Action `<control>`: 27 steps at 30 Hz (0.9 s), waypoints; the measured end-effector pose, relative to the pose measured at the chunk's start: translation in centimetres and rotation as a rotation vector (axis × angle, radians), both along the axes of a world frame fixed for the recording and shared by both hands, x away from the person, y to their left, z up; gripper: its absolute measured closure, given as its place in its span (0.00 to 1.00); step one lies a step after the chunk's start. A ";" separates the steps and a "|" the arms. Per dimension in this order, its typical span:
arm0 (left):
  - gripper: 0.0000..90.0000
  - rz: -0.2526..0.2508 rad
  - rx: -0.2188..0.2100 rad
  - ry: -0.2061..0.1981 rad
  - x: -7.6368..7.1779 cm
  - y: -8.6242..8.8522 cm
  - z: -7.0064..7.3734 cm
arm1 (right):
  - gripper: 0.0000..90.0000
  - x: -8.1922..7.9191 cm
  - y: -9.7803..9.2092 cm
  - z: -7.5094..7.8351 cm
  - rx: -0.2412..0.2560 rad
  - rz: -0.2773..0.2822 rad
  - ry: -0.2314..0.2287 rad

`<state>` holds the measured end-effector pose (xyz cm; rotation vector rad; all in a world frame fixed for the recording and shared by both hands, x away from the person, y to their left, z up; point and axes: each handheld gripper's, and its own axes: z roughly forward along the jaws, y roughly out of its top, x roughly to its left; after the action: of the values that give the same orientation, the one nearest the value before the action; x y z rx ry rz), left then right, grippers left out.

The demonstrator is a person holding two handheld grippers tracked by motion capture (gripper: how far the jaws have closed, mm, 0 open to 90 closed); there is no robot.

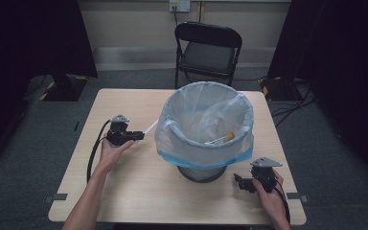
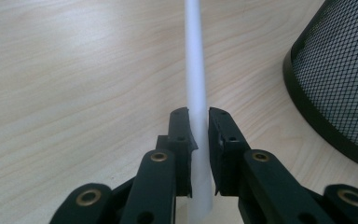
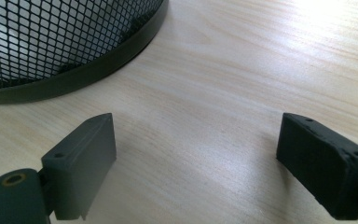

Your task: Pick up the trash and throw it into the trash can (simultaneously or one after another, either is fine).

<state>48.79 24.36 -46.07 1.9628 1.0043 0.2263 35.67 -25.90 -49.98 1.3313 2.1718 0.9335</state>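
A thin white tube [image 2: 196, 74] lies on the wooden table [image 1: 124, 182], left of a black mesh waste bin [image 1: 202, 170] lined with a clear plastic bag [image 1: 206, 122]. My left gripper [image 2: 199, 116] is shut on the tube's near end, and the tube [image 1: 150, 127] runs from it toward the bin. In the high view the left gripper [image 1: 139, 136] sits at the table's left middle. My right gripper [image 3: 196, 140] rests low over the table at the front right, open, with nothing between its jaws. In the bag lies a tube with a yellow cap [image 1: 223, 138].
The bin's black base rim [image 3: 88, 70] is close in front of the right gripper [image 1: 238, 181] and to the right in the left gripper view [image 2: 317, 116]. A black folding chair [image 1: 207, 50] stands behind the table. Cables [image 1: 292, 103] lie on the floor at right.
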 end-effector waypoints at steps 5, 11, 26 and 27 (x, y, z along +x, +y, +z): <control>0.89 0.001 -0.036 -0.012 -0.1 0.4 0.6 | 0.12 0.0 0.0 0.0 0.000 0.000 0.000; 0.89 -0.003 -0.053 -0.028 -0.3 0.7 1.3 | 0.12 0.0 0.0 0.0 0.000 -0.001 0.000; 0.89 -0.041 -0.064 -0.133 -0.7 0.2 6.1 | 0.12 0.0 0.0 0.0 0.000 0.000 0.000; 0.89 -0.040 -0.075 -0.143 -0.8 0.1 6.5 | 0.12 0.0 0.0 0.0 0.000 0.000 0.000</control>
<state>47.98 24.49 -39.55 1.8692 0.8679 0.2984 35.67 -25.90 -49.98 1.3313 2.1715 0.9336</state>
